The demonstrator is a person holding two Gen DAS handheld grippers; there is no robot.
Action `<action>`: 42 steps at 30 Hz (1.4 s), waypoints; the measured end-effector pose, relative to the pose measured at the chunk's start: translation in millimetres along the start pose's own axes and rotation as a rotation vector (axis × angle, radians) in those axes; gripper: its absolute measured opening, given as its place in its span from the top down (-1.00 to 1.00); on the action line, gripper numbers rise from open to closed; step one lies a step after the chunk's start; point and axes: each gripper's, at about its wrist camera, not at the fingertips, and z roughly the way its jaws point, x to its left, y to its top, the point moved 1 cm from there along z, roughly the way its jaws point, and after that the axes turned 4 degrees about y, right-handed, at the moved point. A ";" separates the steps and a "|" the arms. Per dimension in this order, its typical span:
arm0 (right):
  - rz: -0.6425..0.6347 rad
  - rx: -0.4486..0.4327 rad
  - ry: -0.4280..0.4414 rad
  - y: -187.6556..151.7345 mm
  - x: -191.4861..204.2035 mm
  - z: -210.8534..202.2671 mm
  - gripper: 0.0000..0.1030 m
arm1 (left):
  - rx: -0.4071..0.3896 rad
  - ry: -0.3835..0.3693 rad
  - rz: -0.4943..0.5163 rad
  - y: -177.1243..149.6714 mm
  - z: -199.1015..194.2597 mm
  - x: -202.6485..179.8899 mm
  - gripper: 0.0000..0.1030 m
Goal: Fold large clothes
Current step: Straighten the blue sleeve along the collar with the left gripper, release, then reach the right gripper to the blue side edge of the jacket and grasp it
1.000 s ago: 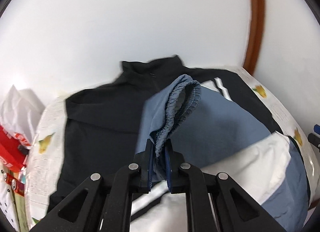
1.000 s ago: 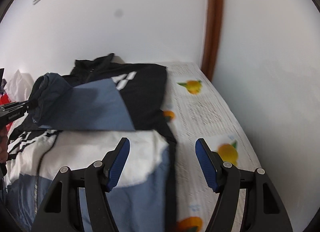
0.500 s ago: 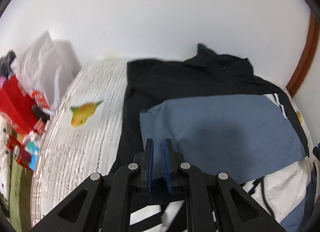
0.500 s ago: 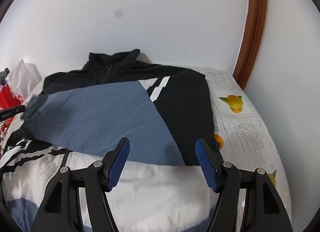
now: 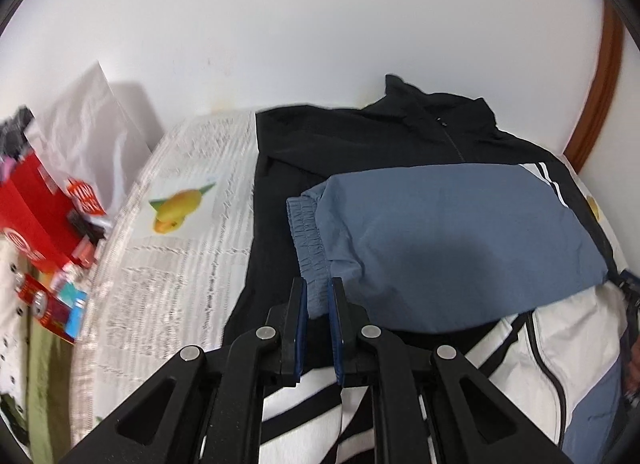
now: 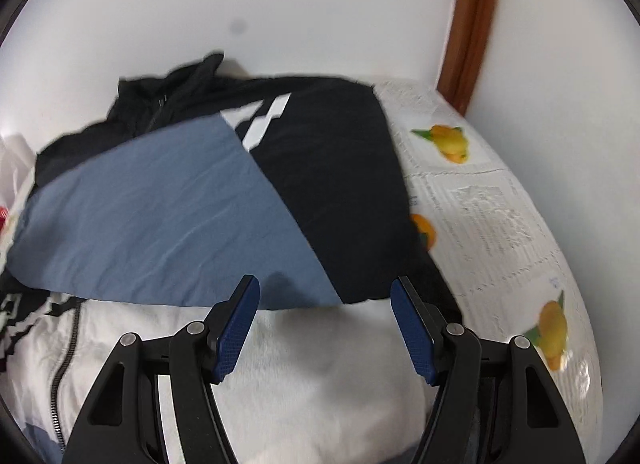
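A black, blue and white zip jacket (image 5: 360, 152) (image 6: 328, 184) lies spread on the bed. Its blue sleeve (image 5: 460, 240) (image 6: 160, 224) is folded across the chest toward the left side. My left gripper (image 5: 317, 292) is shut on the sleeve's elastic cuff (image 5: 306, 240), low over the jacket's black left edge. In the right wrist view my right gripper (image 6: 325, 296) stands open with nothing between its blue pads (image 6: 236, 328), hovering above the white lower part of the jacket (image 6: 320, 360) near the sleeve's shoulder fold.
The bedsheet (image 5: 172, 264) (image 6: 488, 224) has grey print and orange fruit pictures. A white plastic bag (image 5: 92, 120) and red packages (image 5: 36, 208) sit off the bed's left side. White walls and a brown door frame (image 6: 472, 24) close in behind.
My left gripper has carried the cuff from above the jacket's middle across to its left side and down, laying the sleeve flat over the chest. My right gripper moved in over the jacket, still open.
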 end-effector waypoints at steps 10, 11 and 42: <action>0.005 -0.074 0.020 -19.6 -8.3 -78.5 -0.31 | -0.052 -0.007 0.006 -28.1 -67.5 0.1 0.79; 0.002 -0.067 0.029 -24.5 -10.0 -85.9 -0.31 | -0.052 -0.016 -0.001 -32.5 -73.8 1.5 0.79; -0.043 -0.066 0.012 -162.0 -39.9 -162.4 -0.51 | 0.088 -0.074 -0.020 -181.8 -128.1 47.5 -0.35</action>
